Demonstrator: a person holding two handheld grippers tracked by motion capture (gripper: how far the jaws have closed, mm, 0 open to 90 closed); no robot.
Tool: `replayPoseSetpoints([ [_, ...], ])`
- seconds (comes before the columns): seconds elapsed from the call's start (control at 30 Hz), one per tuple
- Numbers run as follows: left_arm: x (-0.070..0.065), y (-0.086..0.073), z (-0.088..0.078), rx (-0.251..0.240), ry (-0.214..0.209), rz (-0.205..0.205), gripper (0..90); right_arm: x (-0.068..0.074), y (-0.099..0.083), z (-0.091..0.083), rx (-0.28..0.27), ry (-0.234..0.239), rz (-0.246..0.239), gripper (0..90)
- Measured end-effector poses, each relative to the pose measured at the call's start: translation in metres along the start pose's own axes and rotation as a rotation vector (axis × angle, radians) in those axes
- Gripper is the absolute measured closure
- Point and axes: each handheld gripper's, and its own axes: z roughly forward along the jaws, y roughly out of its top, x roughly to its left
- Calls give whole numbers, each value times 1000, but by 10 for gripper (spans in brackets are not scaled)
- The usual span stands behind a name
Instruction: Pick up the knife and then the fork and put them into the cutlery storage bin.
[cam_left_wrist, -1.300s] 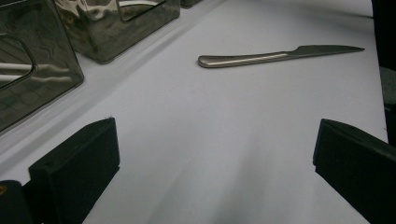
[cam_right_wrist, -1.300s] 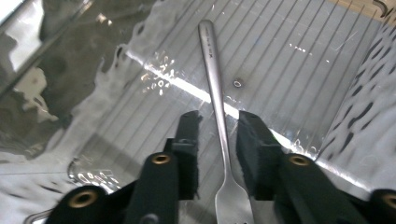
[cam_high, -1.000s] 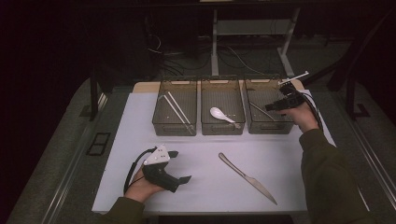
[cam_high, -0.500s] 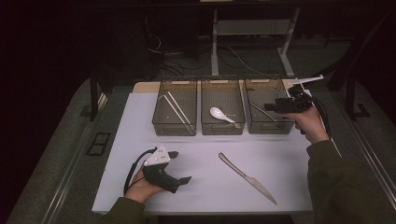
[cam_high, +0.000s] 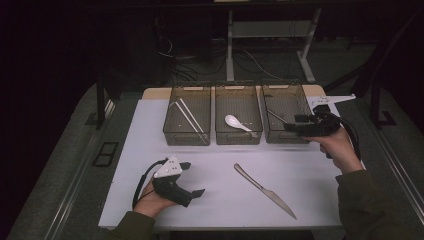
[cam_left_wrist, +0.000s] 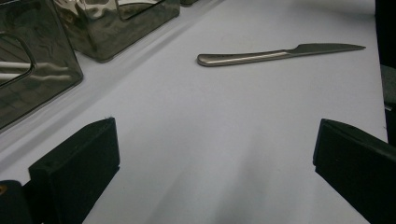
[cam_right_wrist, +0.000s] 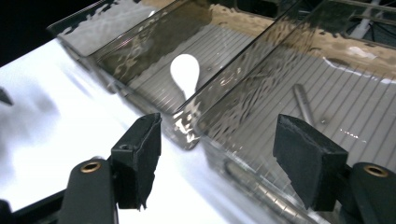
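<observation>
I am holding the left gripper (cam_high: 192, 192) low in the lower left of the high view, its black jaws standing wide apart with bare white tabletop (cam_high: 300, 175) between them. In the left gripper view one silver metal table knife (cam_left_wrist: 280, 53) is lying alone in the upper middle of the frame, well apart from those jaws; in the high view it sits in the lower middle, slanting toward the lower right, with open surface all around it and room down to the table's near edge.

At the right of the high view I am keeping the right gripper (cam_high: 295, 127) just beside the near right corner of the rightmost bin, jaws having just been opening and now spread, nothing between the pads.

Farther up, three clear smoky plastic bins (cam_high: 239, 107) are standing side by side in a row, walls almost touching. The left one is holding two pale chopsticks (cam_high: 189, 117), the middle one a single white ceramic spoon (cam_high: 236, 122), the right one a slim metal utensil (cam_right_wrist: 303, 102) whose kind I cannot tell.
</observation>
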Motion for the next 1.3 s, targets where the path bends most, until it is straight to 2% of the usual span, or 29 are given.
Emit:
replayPoseSetpoints([
  [0.23, -1, 0, -1, 3, 5, 2, 0, 16, -21, -9, 21, 18, -18, 355],
  [0.33, -2, 0, -1, 1, 5, 1, 0, 23, -30, -10, 50, 38, -24, 417],
  [0.47, -2, 0, -1, -2, 5, 4, 0, 33, -41, -12, 80, 76, -26, 547],
  [0.6, -3, -1, -1, -4, 6, 3, 0, 48, -54, -11, 119, 117, -64, 672],
  [0.73, -3, -1, -1, -4, 6, 4, 0, 64, -66, -8, 155, 137, -108, 789],
  [0.93, -3, -1, -1, -1, 8, 4, 0, 86, -82, -2, 211, 179, -163, 882],
  [1.1, -3, -1, -1, -4, 9, 1, 0, 104, -95, 2, 253, 213, -201, 896],
  [1.3, -3, -1, -1, 0, 8, 3, 0, 122, -109, 9, 327, 210, -258, 896],
])
